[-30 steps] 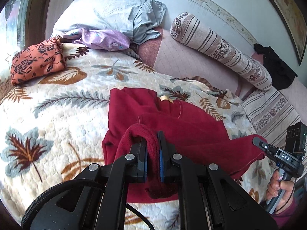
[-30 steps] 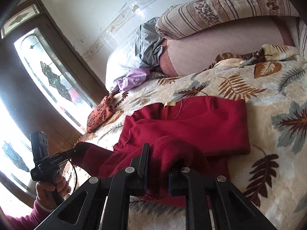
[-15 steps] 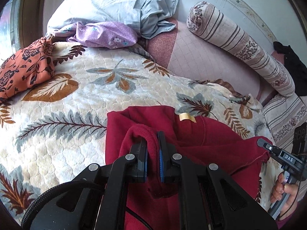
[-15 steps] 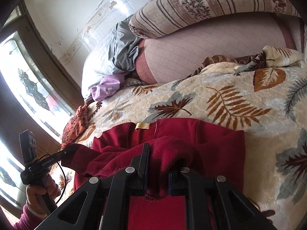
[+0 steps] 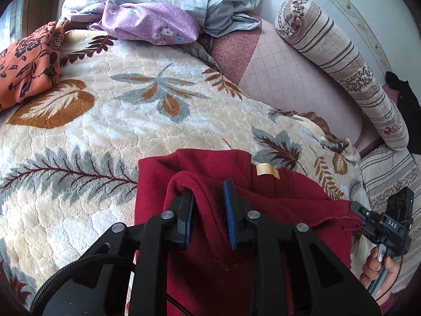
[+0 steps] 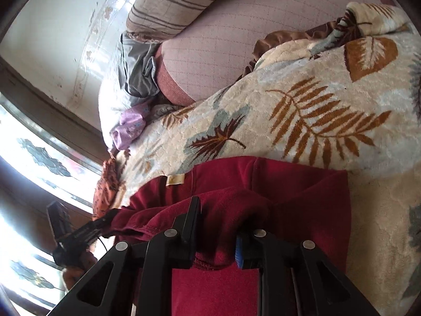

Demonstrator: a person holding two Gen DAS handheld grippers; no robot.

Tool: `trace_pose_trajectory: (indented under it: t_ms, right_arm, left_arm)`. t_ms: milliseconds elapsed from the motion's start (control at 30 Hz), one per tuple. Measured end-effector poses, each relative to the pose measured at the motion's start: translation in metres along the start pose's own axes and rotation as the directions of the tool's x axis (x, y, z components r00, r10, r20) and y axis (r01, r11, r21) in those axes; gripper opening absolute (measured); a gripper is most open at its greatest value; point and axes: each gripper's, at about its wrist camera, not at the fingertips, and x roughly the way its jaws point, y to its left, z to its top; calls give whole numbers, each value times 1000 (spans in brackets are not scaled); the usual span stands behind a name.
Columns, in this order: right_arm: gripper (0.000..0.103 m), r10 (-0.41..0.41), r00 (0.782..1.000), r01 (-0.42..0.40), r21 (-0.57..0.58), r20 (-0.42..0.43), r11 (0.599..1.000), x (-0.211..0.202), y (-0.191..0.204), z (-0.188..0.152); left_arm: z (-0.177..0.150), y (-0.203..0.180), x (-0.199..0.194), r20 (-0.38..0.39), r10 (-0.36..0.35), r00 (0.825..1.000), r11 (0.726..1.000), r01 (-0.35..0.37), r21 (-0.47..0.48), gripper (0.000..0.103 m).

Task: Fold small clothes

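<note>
A dark red fleece garment [image 5: 263, 197] [image 6: 302, 197] lies on the leaf-patterned blanket [image 5: 105, 121] [image 6: 315, 105], its tan neck label [image 5: 267, 169] [image 6: 175, 179] showing. Its near edge is folded forward over the body. My left gripper [image 5: 208, 189] is opening. A fold of red fleece drapes over its left finger and hangs loose in the gap, clear of the blue pad. My right gripper [image 6: 219, 210] is opening too, with a bunch of fleece between its fingers that hides the right tip. Each gripper shows in the other view, the right [image 5: 357, 209] and the left [image 6: 105, 218], at the fold's ends.
An orange floral cloth [image 5: 23, 65], a purple cloth [image 5: 147, 23] and a grey-blue cloth [image 5: 223, 0] lie at the blanket's far side. A striped bolster [image 5: 347, 60] rests on the pink mattress [image 5: 289, 79] by the wall. A dark item [image 5: 402, 100] lies far right. A window [image 6: 31, 158] is on the left.
Both grippers carried the garment's near edge forward toward the collar and sank. The garment now lies doubled over. Both pairs of jaws have parted from their tight grip.
</note>
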Motion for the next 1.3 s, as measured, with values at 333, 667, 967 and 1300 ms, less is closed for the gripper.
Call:
trace_pose_trajectory:
  t_ms: [333,667,967,1300]
  right_arm:
    - [48,-13,989,16,-19,144,1000,-57,14,7]
    - [46,-248,969,243,-290,20,926,35,37,-31]
    - [45,-320,936,343,-177,145,922,14,11,6]
    - [44,-126,991,93,-474,-39,876,113,148,-33]
  left_arm:
    - [1,-10,-19,68,0,998,999,-3,36,72]
    - [-6,-8,-7,41,76,996,996,-78,53,73]
    - [-6,18,15,-14,186,982,982,-186,-14,73]
    - [-62,31,-42,-9,260,965,965,-260,12,73]
